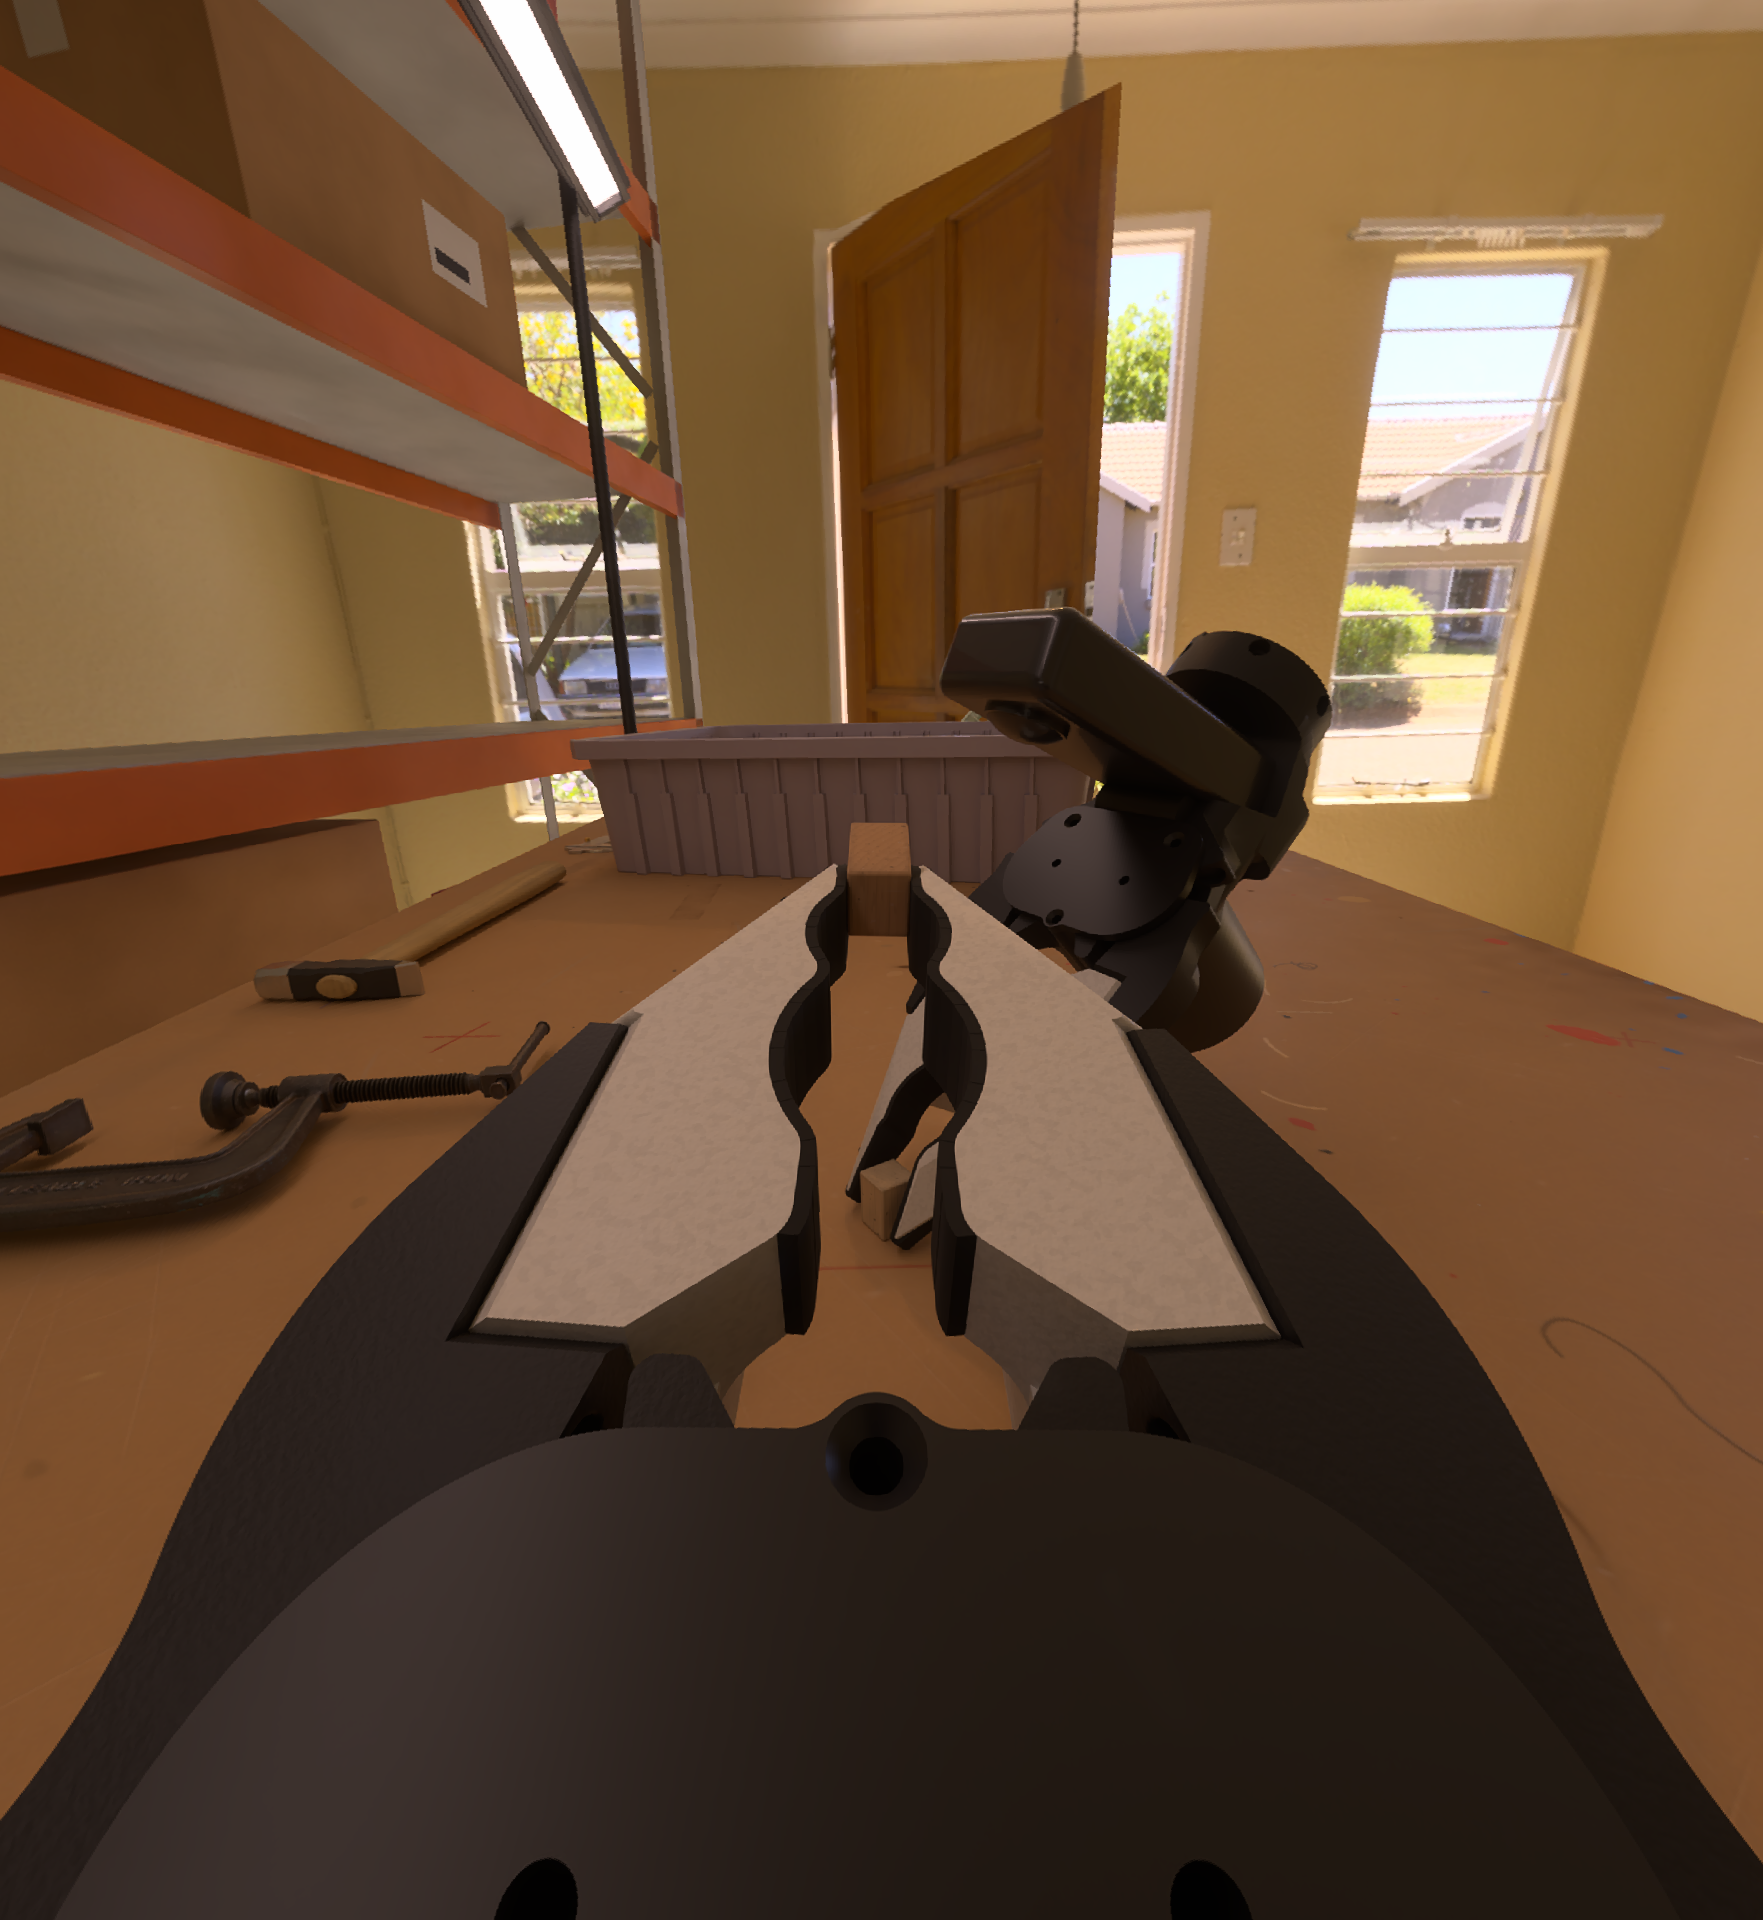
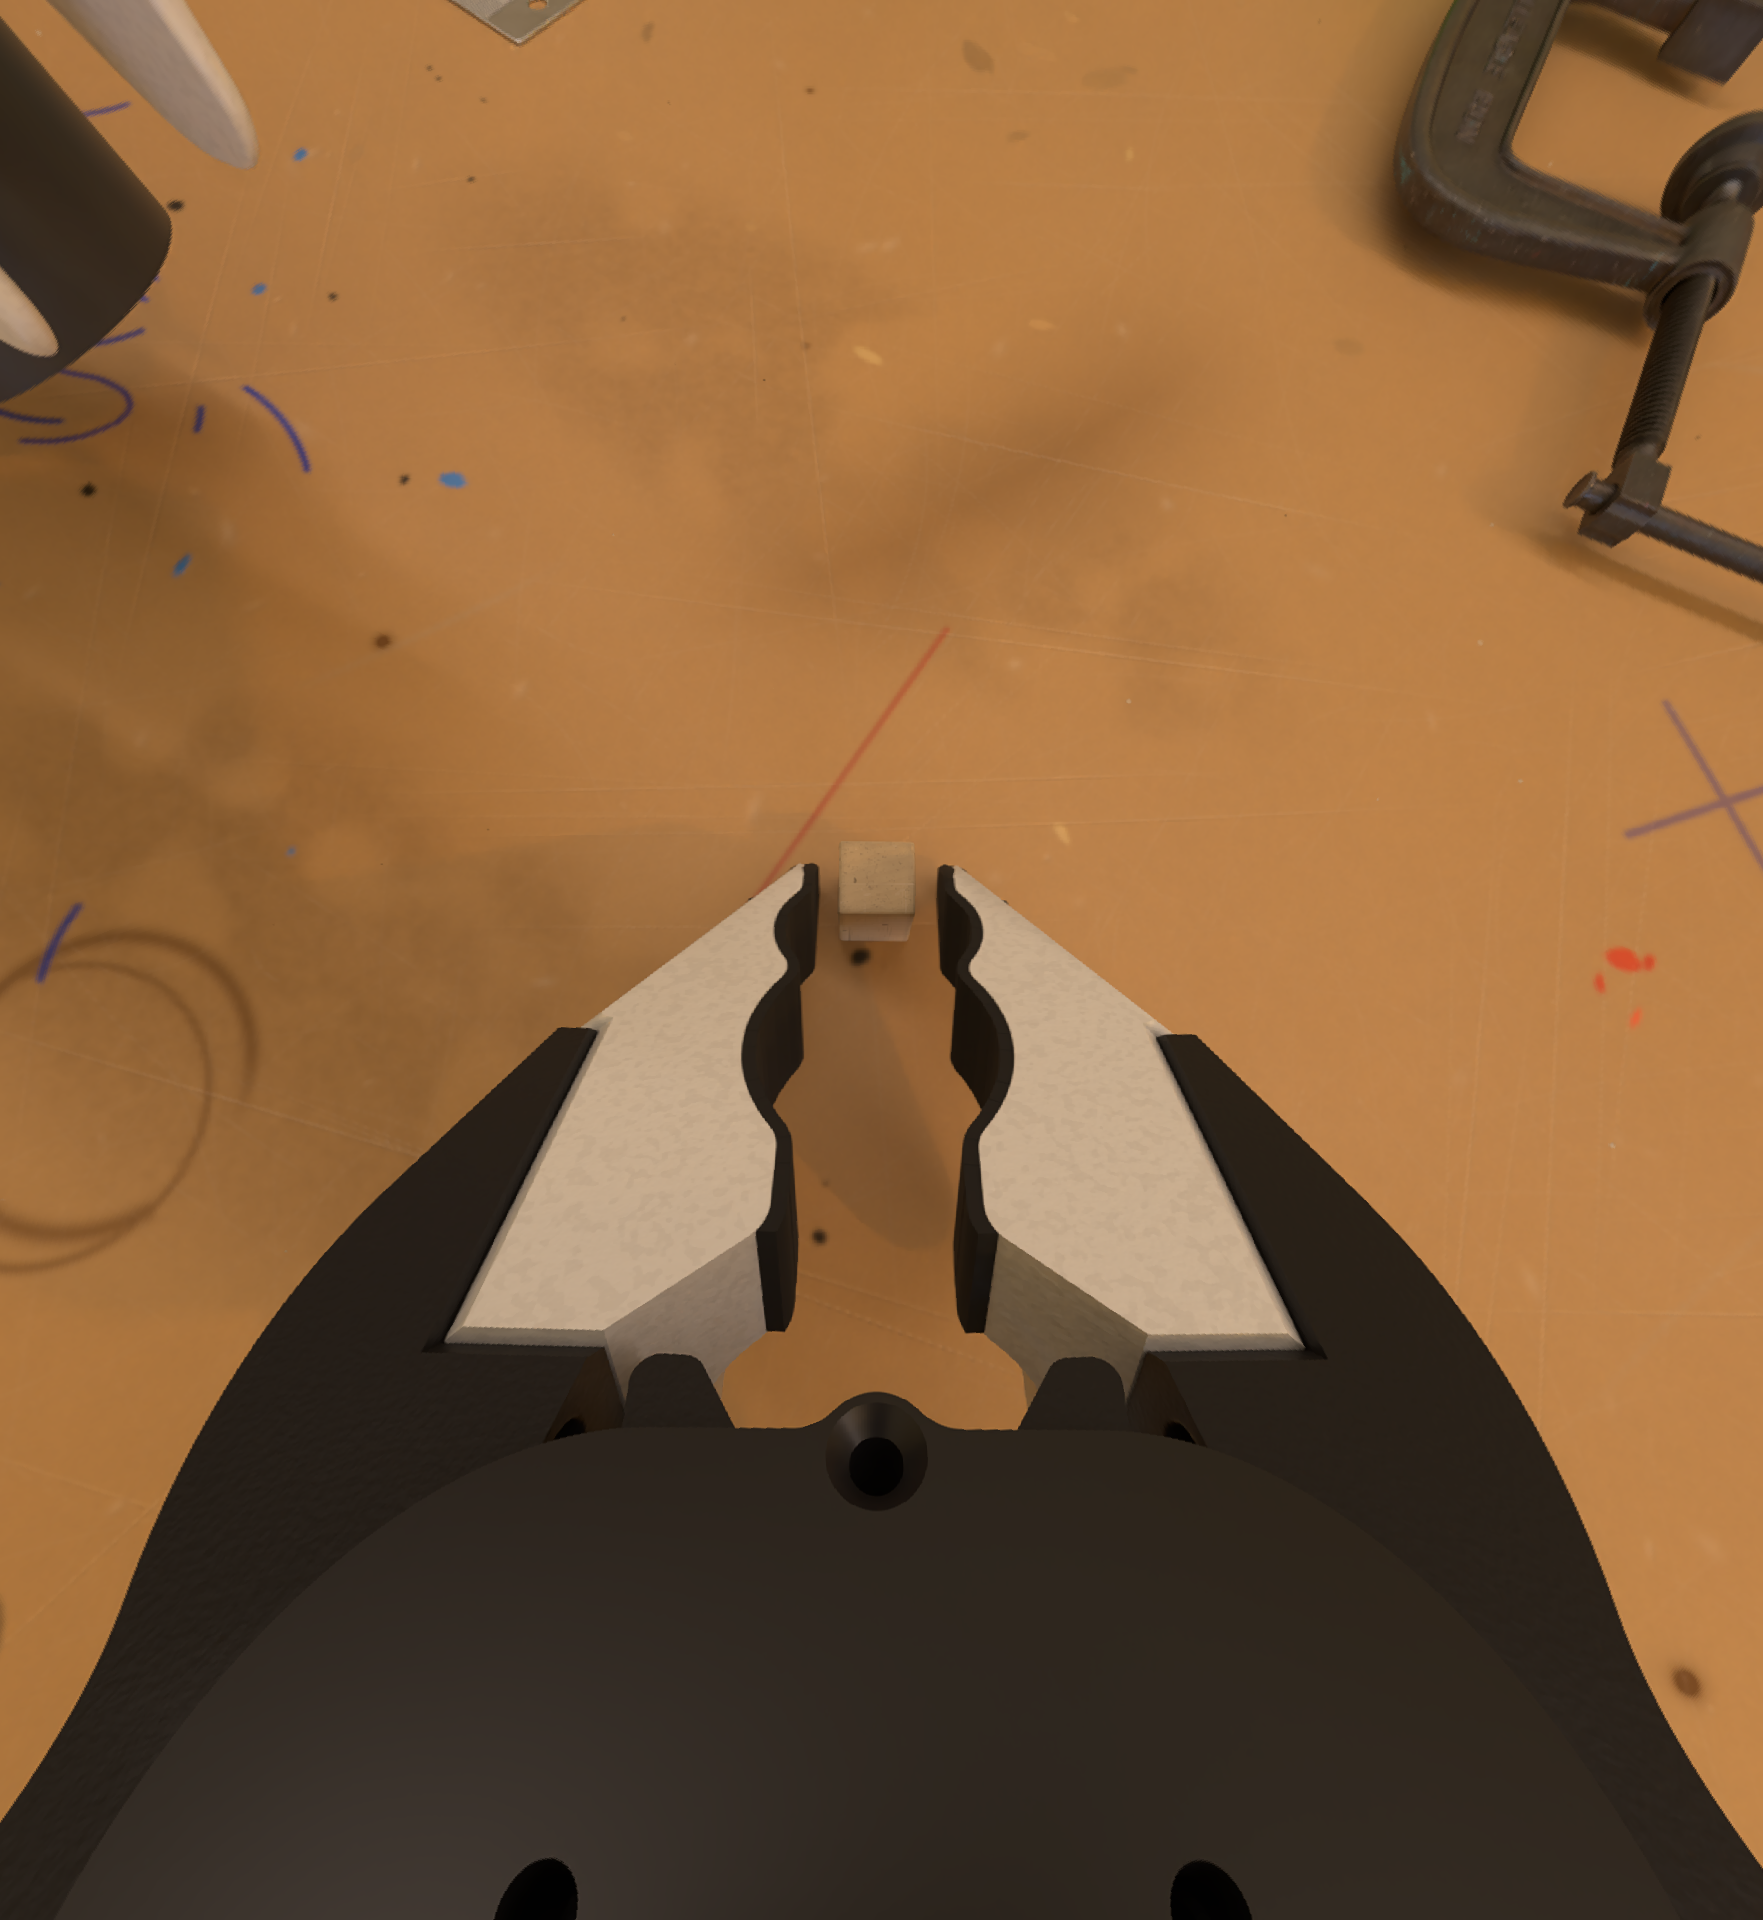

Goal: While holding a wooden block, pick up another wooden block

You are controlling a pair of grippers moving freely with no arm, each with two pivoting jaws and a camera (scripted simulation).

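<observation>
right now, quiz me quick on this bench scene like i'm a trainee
1. True or false: the left gripper is shut on a wooden block.
2. Where does the right gripper stand relative to the pale block?
A) open, one finger on each side, with gaps
B) clamped tight on it
C) far off, with the block out of view
3. Fill in: the metal tool at the top right of the right wrist view is a ___.

Key: 1 true; 2 A; 3 C-clamp.
</observation>
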